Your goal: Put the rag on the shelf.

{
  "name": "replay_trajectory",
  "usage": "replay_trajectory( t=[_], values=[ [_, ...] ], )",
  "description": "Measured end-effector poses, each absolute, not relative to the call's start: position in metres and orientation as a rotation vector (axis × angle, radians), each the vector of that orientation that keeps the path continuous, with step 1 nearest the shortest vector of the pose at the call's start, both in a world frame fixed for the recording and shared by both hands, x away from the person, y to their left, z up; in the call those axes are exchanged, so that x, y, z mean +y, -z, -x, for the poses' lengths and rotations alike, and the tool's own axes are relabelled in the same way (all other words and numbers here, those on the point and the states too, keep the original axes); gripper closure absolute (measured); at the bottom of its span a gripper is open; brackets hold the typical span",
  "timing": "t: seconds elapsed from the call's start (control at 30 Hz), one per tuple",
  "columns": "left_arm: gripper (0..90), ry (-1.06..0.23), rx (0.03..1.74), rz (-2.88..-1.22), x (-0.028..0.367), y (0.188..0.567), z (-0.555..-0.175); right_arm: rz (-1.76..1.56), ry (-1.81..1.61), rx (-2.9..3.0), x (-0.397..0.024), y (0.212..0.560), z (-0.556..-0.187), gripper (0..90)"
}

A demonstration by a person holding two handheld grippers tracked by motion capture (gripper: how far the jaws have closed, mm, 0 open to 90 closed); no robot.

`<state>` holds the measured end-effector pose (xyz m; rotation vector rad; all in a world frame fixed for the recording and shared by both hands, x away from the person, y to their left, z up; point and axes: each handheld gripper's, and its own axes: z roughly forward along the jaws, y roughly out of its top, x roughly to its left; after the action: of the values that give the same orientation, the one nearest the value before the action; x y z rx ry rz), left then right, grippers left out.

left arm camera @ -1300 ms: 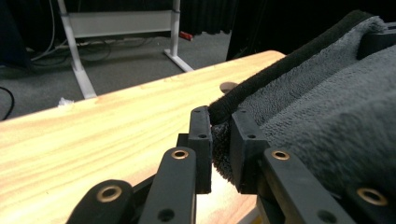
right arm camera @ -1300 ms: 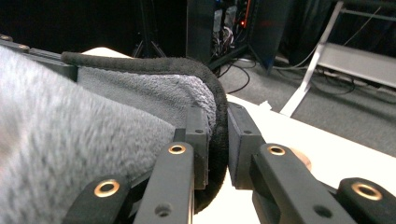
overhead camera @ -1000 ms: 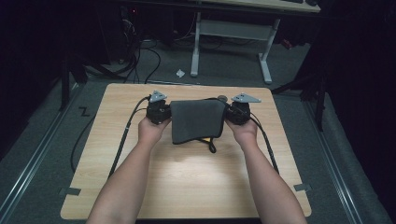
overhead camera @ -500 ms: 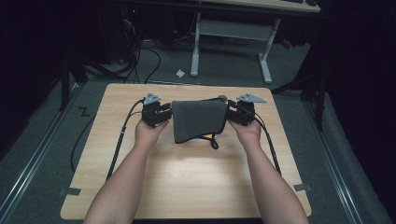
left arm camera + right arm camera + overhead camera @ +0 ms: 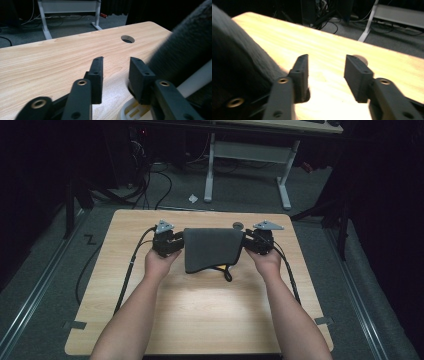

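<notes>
Grippers flank a dark grey fabric pouch (image 5: 212, 249) lying flat on the wooden table (image 5: 200, 315), toward its 12 o'clock edge. The left gripper (image 5: 172, 246) sits at the pouch's 9 o'clock side, the right gripper (image 5: 250, 245) at its 3 o'clock side. In each gripper view the jaws stand partly apart with bare tabletop between them; the pouch lies beside the inner jaw, not pinched. Both pairs of jaws opened within the past second and have just narrowed slightly. A second ago the pouch was gripped at both ends and reached a little closer to the person; now it rests released, its black cord loop (image 5: 227, 275) and a yellow tab (image 5: 220, 268) at its 6 o'clock edge. A cable hole (image 5: 238, 225) lies just past the pouch at 12 o'clock.
</notes>
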<state>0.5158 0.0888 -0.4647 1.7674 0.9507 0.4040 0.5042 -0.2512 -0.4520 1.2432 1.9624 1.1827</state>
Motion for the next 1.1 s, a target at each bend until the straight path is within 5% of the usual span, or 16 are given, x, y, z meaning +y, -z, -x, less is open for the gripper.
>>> replay_trajectory(
  t=[0.07,0.27,1.1],
  values=[
    [69.4,-0.400,0.945,-1.764,0.088,0.464,-0.515,-1.247,-1.180,1.975,-0.249,0.456,-0.505,65.5],
    [74.7,-0.422,0.977,-1.791,0.092,0.468,-0.517,-1.256,-1.135,2.009,-0.243,0.468,-0.508,67.9],
    [43.6,-0.526,1.054,-1.748,0.145,0.473,-0.488,-1.182,-1.081,1.906,-0.267,0.455,-0.473,53.6]
  ],
)
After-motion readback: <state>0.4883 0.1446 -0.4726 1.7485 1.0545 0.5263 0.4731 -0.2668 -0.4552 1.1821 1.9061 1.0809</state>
